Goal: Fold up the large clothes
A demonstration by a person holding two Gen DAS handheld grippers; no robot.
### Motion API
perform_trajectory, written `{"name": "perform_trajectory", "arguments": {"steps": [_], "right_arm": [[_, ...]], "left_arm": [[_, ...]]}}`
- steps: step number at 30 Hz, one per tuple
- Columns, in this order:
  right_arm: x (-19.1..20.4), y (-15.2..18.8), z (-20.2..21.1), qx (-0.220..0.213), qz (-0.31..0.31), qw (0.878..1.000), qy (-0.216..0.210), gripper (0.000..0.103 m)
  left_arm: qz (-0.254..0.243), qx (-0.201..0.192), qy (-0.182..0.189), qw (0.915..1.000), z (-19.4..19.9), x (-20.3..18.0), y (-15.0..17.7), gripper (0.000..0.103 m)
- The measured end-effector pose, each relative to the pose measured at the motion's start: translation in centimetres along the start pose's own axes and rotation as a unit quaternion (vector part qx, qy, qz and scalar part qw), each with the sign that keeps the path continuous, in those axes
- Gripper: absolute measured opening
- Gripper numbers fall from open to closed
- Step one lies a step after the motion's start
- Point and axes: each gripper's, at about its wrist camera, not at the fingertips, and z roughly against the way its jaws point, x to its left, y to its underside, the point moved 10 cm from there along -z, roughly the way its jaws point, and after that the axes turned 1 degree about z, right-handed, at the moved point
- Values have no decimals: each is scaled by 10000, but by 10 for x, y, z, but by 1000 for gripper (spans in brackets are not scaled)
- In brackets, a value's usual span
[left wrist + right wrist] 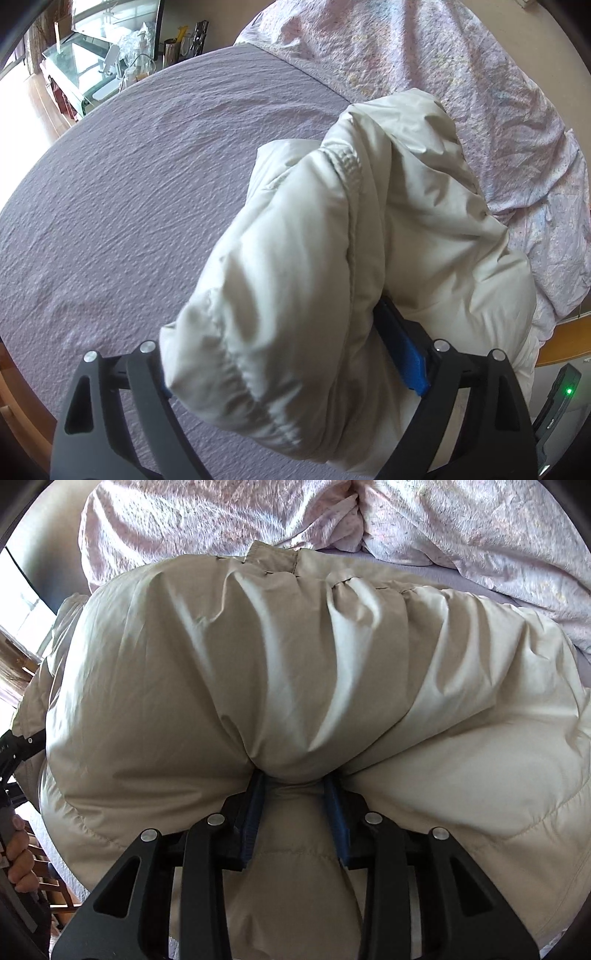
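A cream puffy jacket (pixel 369 229) lies bunched on the lilac bed sheet (pixel 147 166). In the left wrist view its sleeve with an elastic cuff (pixel 229 369) runs between the fingers of my left gripper (pixel 295 314). The jaws stand wide. The right blue pad (pixel 402 350) rests beside the fabric, and the sleeve hides the left pad. In the right wrist view the jacket (pixel 295 657) fills the frame. My right gripper (pixel 294 777) is shut on a pinched fold of it, with both blue pads (pixel 255 812) pressing into the cloth.
A crumpled pink patterned quilt (pixel 443 74) lies behind the jacket. A glass-topped stand with bottles and clutter (pixel 92 62) sits beyond the bed's far left corner. A device with a green light (pixel 565 391) is at lower right. A person's hand (pixel 18 853) shows at the left edge.
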Motion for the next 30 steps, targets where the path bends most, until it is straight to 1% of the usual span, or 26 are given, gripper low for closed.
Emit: {"name": "perform_trajectory", "arguments": {"steps": [7,9,11,12,14,17,20,23,26,30], "right_arm": [[0,-3,-3,-39,19,10000,58,36],[0,-3,-3,-40,29,10000,60,36],[0,-3,-3,-40,35,10000,57,36],[0,-3,-3,-44,40,10000,51,36],[0,-3,-3,-51,55,10000,45,36],[0,-4,-3,-50,64,10000,40,36],[1,-4,-3,-46,92,9999,33,36],[0,-5,-3,-61,126,9999,9,36],[0,-5,-3,-73,153,9999,-19,36],[2,-5,-3,-86,176,9998,-64,36]], "left_arm": [[94,7,14,10000,-4,-1,0,89],[112,-9,68,9999,-4,-4,0,83],[72,-58,147,9998,0,-9,0,68],[47,-90,159,9998,2,-12,-1,64],[39,-151,215,9996,8,-16,-2,48],[27,-230,355,9991,18,-21,-4,34],[-69,-331,480,9983,31,-31,-7,30],[-203,-478,648,9965,47,-45,-8,28],[-366,-633,859,9936,64,-65,-10,28],[-656,-802,1223,9871,89,-101,-5,28]]}}
